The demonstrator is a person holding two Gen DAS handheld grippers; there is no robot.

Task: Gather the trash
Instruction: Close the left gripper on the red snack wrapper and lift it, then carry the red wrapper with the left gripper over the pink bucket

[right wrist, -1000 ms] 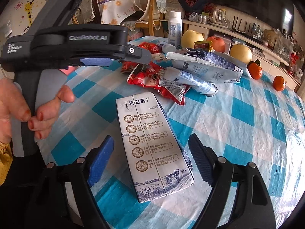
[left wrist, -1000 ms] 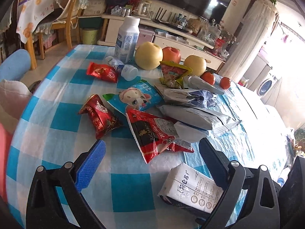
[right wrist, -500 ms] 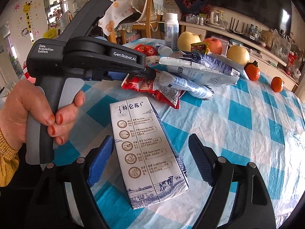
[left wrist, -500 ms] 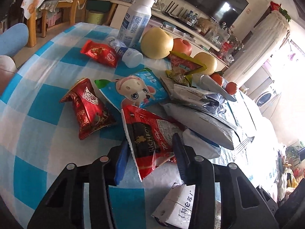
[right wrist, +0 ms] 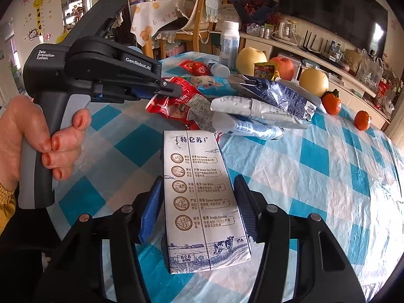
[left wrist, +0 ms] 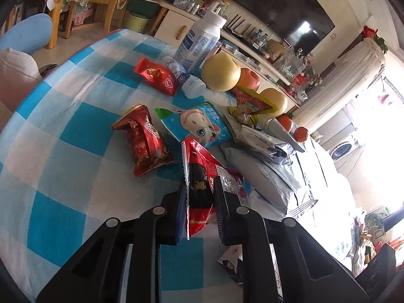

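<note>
**Both grippers closed on trash at the near end of the checked table**

Your left gripper (left wrist: 199, 202) is clenched on the red snack wrapper (left wrist: 202, 174), its two fingers pinching the wrapper's near end just above the blue-and-white checked tablecloth (left wrist: 63, 151). From the right wrist view, the same left gripper (right wrist: 174, 89) bites the wrapper (right wrist: 181, 103) at its left edge, with your left hand (right wrist: 38, 136) wrapped round the handle.

Your right gripper (right wrist: 199, 209) is grasping the flattened milk carton (right wrist: 202, 197); both pads press against the carton's long sides. The carton lies flat on the tablecloth, directly in front of the red snack wrapper and touching it at its far end.

Taking the red snack wrapper as the landmark: a crumpled red foil packet (left wrist: 144, 141) lies just to its left, a blue cartoon-mouse pouch (left wrist: 199, 126) just behind it, and silver-blue flattened bags (left wrist: 267, 166) overlap to its right. Well behind it stand a white plastic bottle (left wrist: 199, 45) and yellow pears (left wrist: 221, 72).
</note>
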